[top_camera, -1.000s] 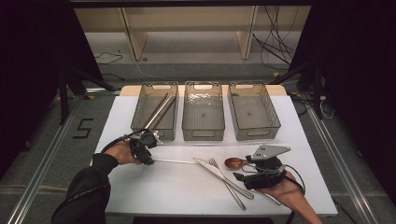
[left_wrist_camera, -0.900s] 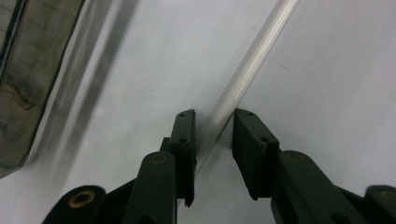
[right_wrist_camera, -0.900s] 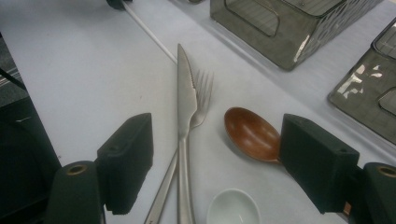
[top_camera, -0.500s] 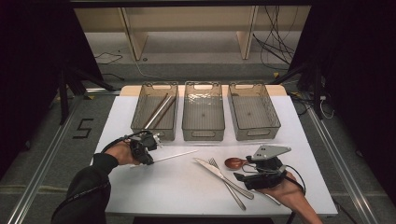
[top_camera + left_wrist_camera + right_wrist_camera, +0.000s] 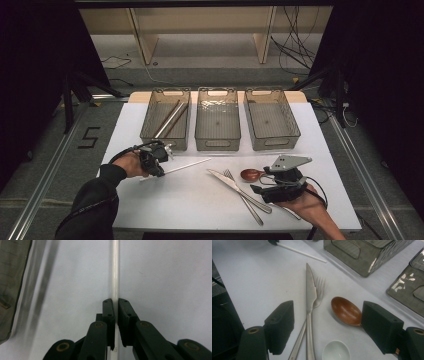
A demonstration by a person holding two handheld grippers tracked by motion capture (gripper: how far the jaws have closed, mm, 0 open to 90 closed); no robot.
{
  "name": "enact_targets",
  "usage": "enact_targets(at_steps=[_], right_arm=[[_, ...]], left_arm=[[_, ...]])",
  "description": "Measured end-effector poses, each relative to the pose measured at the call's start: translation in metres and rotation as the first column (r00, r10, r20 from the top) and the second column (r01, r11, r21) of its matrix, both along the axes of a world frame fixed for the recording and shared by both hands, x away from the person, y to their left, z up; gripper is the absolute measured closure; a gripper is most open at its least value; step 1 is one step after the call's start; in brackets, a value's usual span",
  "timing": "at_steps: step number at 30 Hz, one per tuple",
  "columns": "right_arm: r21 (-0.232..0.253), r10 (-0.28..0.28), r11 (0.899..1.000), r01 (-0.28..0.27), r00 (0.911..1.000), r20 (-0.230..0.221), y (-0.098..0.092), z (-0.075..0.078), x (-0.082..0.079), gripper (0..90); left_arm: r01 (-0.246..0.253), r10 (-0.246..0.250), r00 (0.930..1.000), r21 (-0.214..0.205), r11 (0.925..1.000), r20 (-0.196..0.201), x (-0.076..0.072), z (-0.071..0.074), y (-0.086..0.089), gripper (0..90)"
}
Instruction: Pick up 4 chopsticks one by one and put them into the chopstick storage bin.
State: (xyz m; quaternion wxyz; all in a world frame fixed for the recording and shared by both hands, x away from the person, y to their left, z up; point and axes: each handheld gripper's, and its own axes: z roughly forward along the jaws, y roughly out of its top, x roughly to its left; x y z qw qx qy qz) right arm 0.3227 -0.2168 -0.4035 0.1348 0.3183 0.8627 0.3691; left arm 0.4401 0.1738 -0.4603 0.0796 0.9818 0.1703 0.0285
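In the high view, the left gripper point(image 5: 161, 156) is near the left edge of the white table point(image 5: 175, 200), just in front of the left bin point(image 5: 166, 119), and its jaws have just been closing on one end of a white chopstick point(image 5: 187, 165). The chopstick lies slanted on the table and points toward the middle bin point(image 5: 217, 119). Two more chopsticks point(image 5: 169, 119) lie inside the left bin. The right gripper point(image 5: 262, 189) rests near the front right of the table, beside a brown spoon point(image 5: 248, 174), a knife point(image 5: 239, 191) and a fork point(image 5: 243, 202). In the left gripper view, the two black jaws stand narrow and press on the chopstick point(image 5: 115, 275), which runs straight away from them over the table. In the right gripper view, the jaws stand wide apart with nothing between the pads; beyond them lie the knife point(image 5: 310, 300), the fork point(image 5: 318, 293), the brown spoon point(image 5: 345, 310) and a small white spoon point(image 5: 336, 350).
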Motion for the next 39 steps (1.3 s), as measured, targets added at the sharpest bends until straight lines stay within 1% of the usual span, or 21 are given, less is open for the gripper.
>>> enact_targets(at_steps=[5, 8, 9, 12, 13, 16, 17, 20, 21, 23, 25, 27, 28, 29, 31, 33, 34, 35, 36, 38, 39], right_arm=[[0.0, 0.002, 1.0, -0.002, 1.0, 0.001, 0.0, 0.0, 0.0, 27.7], [0.0, 0.0, 1.0, 0.0, 1.0, 0.0, 0.0, 0.0, 0.0, 27.7], [0.0, 0.001, 1.0, -0.001, 1.0, 0.001, 0.0, 0.0, 0.0, 27.7], [0.001, 0.0, 1.0, 0.0, 1.0, 0.0, 0.0, 0.0, 0.0, 27.7], [0.001, 0.0, 1.0, 0.0, 1.0, 0.0, 0.0, 0.0, 0.0, 27.7], [0.001, 0.002, 1.0, -0.002, 1.0, 0.0, 0.0, 0.0, 0.0, 27.7], [0.002, 0.001, 1.0, -0.001, 1.0, 0.0, 0.0, 0.0, 0.0, 27.7], [0.002, -0.001, 1.0, 0.001, 1.0, 0.0, 0.0, 0.0, 0.0, 27.7], [0.002, -0.002, 1.0, 0.002, 1.0, -0.001, 0.0, 0.0, 0.0, 27.7], [0.002, 0.0, 1.0, 0.0, 1.0, 0.0, 0.0, 0.0, 0.0, 27.7], [0.002, 0.0, 1.0, 0.0, 1.0, 0.001, 0.0, 0.0, 0.0, 27.7], [0.002, -0.001, 1.0, 0.001, 1.0, 0.0, 0.0, 0.0, 0.0, 27.7], [0.002, 0.0, 1.0, 0.0, 1.0, 0.0, 0.0, 0.0, 0.0, 27.7], [0.002, 0.0, 1.0, 0.0, 1.0, -0.001, 0.0, 0.0, 0.0, 27.7], [0.001, 0.002, 1.0, -0.002, 1.0, 0.001, 0.0, -0.001, 0.0, 27.7], [0.001, 0.001, 1.0, -0.001, 1.0, 0.0, 0.0, -0.001, 0.0, 27.7], [0.001, 0.002, 1.0, -0.002, 1.0, 0.0, 0.0, -0.001, 0.0, 27.7], [0.002, 0.002, 1.0, -0.002, 1.0, 0.0, 0.0, -0.001, 0.0, 27.7], [0.002, 0.001, 1.0, -0.001, 1.0, 0.0, 0.0, -0.001, 0.0, 27.7], [0.001, 0.001, 1.0, -0.001, 1.0, 0.001, 0.0, -0.001, 0.0, 27.7], [0.002, 0.0, 1.0, 0.0, 1.0, -0.001, 0.0, -0.001, 0.0, 27.8]], left_arm=[[0.011, -0.011, 0.9999, -0.011, 0.9999, -0.006, -0.002, 0.002, -0.001, 83.8], [0.01, -0.01, 0.9999, -0.026, 0.9996, 0.004, -0.002, 0.009, 0.0, 83.8], [0.007, -0.007, 0.9999, -0.036, 0.9993, 0.015, -0.002, 0.011, 0.0, 83.8], [0.004, -0.003, 0.9997, -0.067, 0.9977, 0.022, -0.004, 0.017, 0.0, 83.8], [0.007, -0.006, 0.9998, -0.08, 0.9968, 0.018, -0.004, 0.019, -0.001, 83.8], [0.019, -0.015, 0.9992, -0.102, 0.9946, 0.036, -0.005, 0.026, -0.005, 83.8], [0.012, -0.006, 0.999, -0.129, 0.9916, 0.044, -0.006, 0.028, -0.006, 83.8], [0.001, 0.009, 0.9989, -0.207, 0.9784, 0.047, -0.008, 0.037, -0.009, 83.7], [-0.008, 0.019, 0.9988, -0.241, 0.9704, 0.045, -0.008, 0.04, -0.01, 83.7], [-0.017, 0.034, 0.9979, -0.282, 0.9594, 0.055, -0.009, 0.046, -0.012, 83.7], [-0.027, 0.046, 0.9976, -0.316, 0.9482, 0.051, -0.01, 0.052, -0.014, 83.7], [-0.056, 0.08, 0.9952, -0.344, 0.9372, 0.056, -0.009, 0.058, -0.016, 83.7], [-0.066, 0.097, 0.9928, -0.348, 0.9351, 0.071, -0.009, 0.06, -0.016, 83.7], [-0.079, 0.112, 0.9909, -0.347, 0.9346, 0.075, -0.008, 0.061, -0.016, 83.7], [-0.108, 0.148, 0.9853, -0.353, 0.9292, 0.086, -0.007, 0.064, -0.014, 83.7], [-0.153, 0.198, 0.9771, -0.387, 0.9093, 0.078, -0.005, 0.066, -0.011, 83.7], [-0.172, 0.218, 0.973, -0.394, 0.9028, 0.075, -0.004, 0.067, -0.01, 83.7], [-0.179, 0.228, 0.9701, -0.391, 0.9028, 0.083, -0.003, 0.068, -0.008, 83.7], [-0.191, 0.244, 0.9659, -0.397, 0.8976, 0.087, -0.002, 0.068, -0.006, 83.7], [-0.207, 0.263, 0.9614, -0.42, 0.8838, 0.08, 0.0, 0.069, -0.001, 83.7], [-0.223, 0.28, 0.9572, -0.431, 0.8746, 0.073, 0.001, 0.069, 0.002, 83.8]])
